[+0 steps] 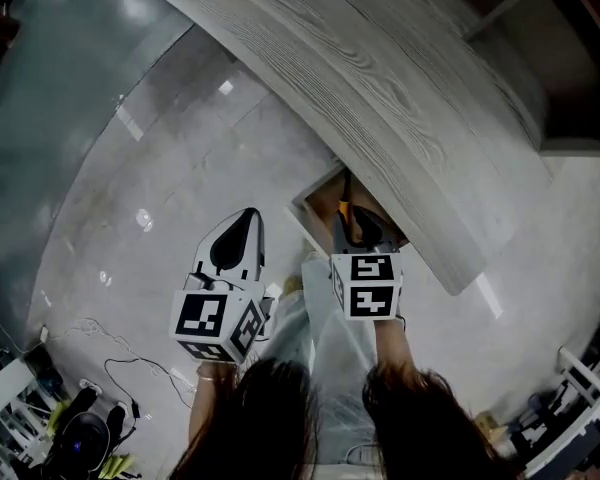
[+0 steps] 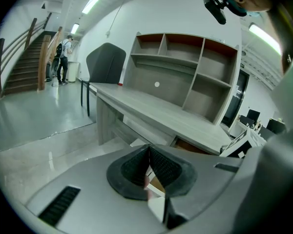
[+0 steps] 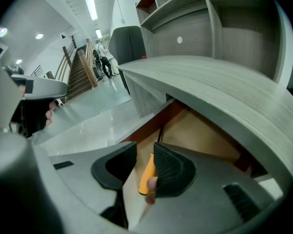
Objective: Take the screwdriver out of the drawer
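My right gripper (image 3: 144, 154) is at the drawer (image 3: 198, 130), jaws apart around the orange screwdriver (image 3: 147, 174), not clamping it. Left gripper (image 2: 149, 151) pinched together, empty.

Desk (image 1: 380, 98) top and shelf unit (image 2: 185, 77) are matt grey wood-grain laminate; floor (image 1: 160, 168) is glossy polished stone with light glare. Drawer (image 3: 200, 130) inside is bare light-brown board, matt; screwdriver (image 3: 147, 172) has a smooth orange plastic handle and a dark shaft. Left gripper (image 2: 149, 149) and right gripper (image 3: 144, 149) have smooth matt grey plastic shells and black ribbed rubbery pads (image 3: 171, 169); marker cube (image 1: 365, 286) is matt white with black print.
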